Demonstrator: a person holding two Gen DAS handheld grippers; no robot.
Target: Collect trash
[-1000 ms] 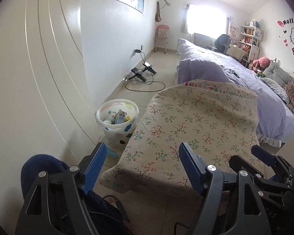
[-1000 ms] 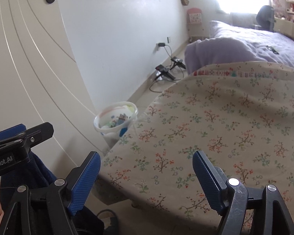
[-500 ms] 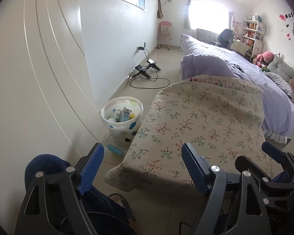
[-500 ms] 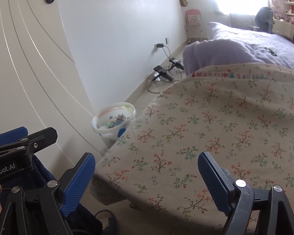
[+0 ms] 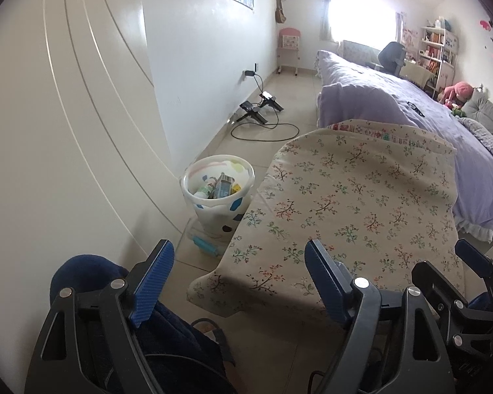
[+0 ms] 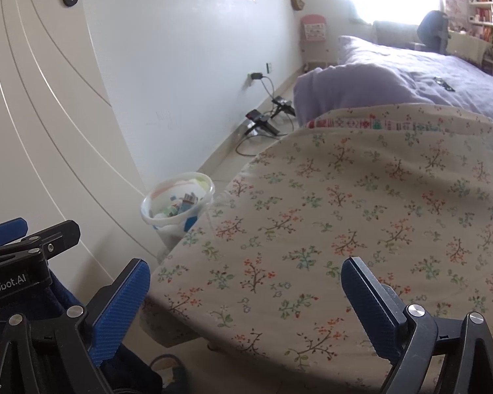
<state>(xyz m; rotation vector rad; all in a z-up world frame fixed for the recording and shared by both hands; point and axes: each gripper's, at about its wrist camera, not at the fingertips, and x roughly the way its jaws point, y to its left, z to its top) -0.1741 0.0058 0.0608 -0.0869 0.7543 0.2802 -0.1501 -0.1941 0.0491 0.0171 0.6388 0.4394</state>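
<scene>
A white spotted trash bin (image 5: 218,193) stands on the floor by the wall, left of a table covered with a floral cloth (image 5: 351,210). It holds several pieces of trash (image 5: 218,188). It also shows in the right wrist view (image 6: 177,203). My left gripper (image 5: 236,279) is open and empty, held above the near end of the table. My right gripper (image 6: 243,292) is open and empty over the cloth (image 6: 361,216). The right gripper (image 5: 470,282) shows at the lower right of the left wrist view.
A curved white door (image 5: 65,131) is at the left. A small teal object (image 5: 207,246) lies on the floor in front of the bin. A purple bed (image 5: 410,115) lies beyond the table. Cables and black devices (image 5: 259,111) lie by the wall. Dark blue clothing (image 5: 92,272) is below.
Both grippers have pulled back and risen a little, so the bin and table sit lower and farther in view. Both stay open and empty.
</scene>
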